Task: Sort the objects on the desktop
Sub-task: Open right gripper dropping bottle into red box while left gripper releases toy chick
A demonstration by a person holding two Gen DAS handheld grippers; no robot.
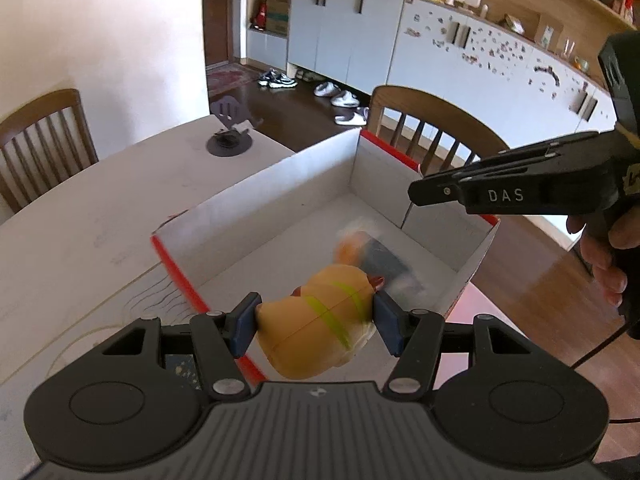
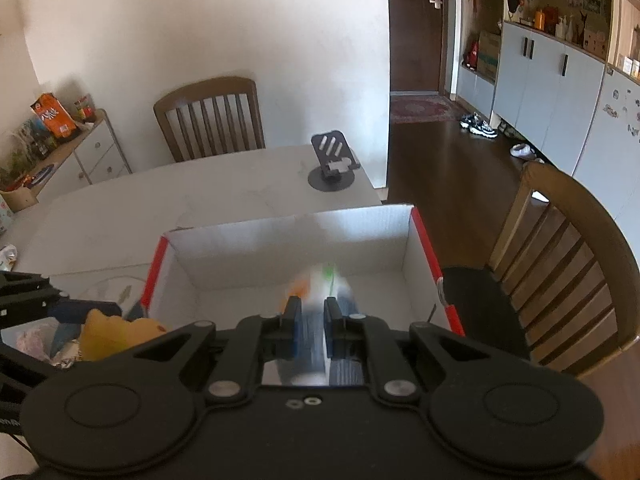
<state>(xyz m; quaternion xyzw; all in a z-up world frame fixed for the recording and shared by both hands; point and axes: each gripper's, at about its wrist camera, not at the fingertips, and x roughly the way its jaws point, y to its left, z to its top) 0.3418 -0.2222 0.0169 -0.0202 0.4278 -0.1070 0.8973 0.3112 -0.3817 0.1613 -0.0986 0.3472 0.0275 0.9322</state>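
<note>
Over the white box (image 1: pixel 280 184) on the desk (image 1: pixel 80 216), the left hand-held gripper (image 1: pixel 316 320) squeezes a yellow toy (image 1: pixel 320 320) not yet dropped in, while the right hand-held gripper (image 2: pixel 311 312), at three o'clock, is pinched shut on a blurry thing I cannot make out.

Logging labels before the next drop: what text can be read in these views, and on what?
"DAS": white letters on the side of the right claw, seen from the left wrist view.
Orange packet on the side cabinet: print too blurred to read.
Yellow toy in the left claw: green stripes, no text.
Box: no readable print.
</note>
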